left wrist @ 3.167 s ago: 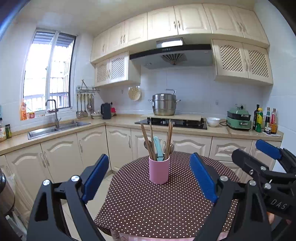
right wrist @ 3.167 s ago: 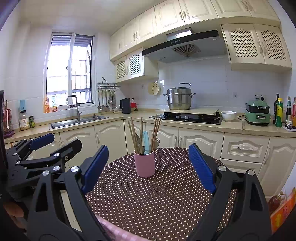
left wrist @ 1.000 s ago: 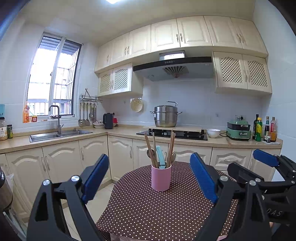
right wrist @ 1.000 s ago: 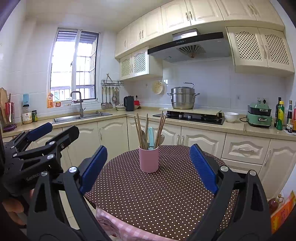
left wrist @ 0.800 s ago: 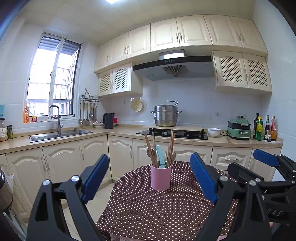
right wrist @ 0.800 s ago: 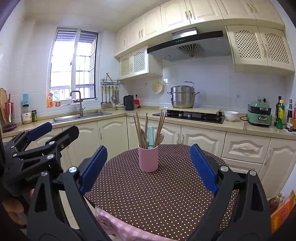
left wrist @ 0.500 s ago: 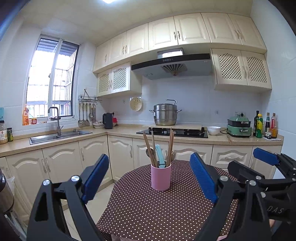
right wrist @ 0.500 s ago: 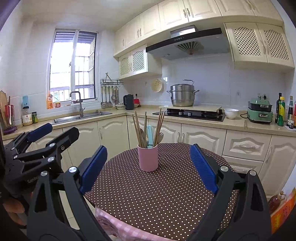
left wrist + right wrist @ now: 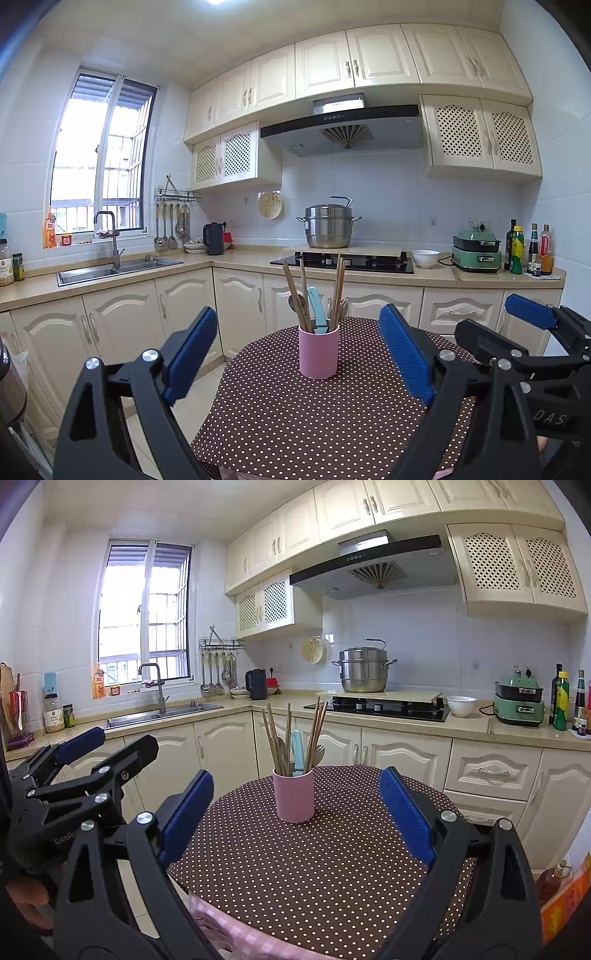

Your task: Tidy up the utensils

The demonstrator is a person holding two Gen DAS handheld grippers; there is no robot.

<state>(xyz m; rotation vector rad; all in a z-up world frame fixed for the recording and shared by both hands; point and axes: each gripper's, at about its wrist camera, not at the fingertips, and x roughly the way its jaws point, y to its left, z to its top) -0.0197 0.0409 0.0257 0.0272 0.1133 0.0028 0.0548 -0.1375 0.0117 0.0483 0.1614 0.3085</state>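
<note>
Cream-cabinet kitchen, round table under a brown cloth with white dots (image 9: 295, 417), both grippers hanging wide open over its near edge.

Nearest, the left gripper (image 9: 297, 354) and the right gripper (image 9: 295, 812) each show blue-padded jaws spread apart with nothing between them. Beyond them, near the table's middle, stands a pink cylindrical cup (image 9: 318, 350). It holds wooden chopsticks (image 9: 338, 291), a light-blue handled utensil (image 9: 317, 304) and what look like metal spoons, all upright or leaning in the one cup; no utensil lies loose on the cloth. That fits either utensils already gathered or a cup waiting to be sorted out, so I judge no step settled. Farther back, a steel stockpot (image 9: 328, 230) sits by the black hob on the beige counter.
</note>
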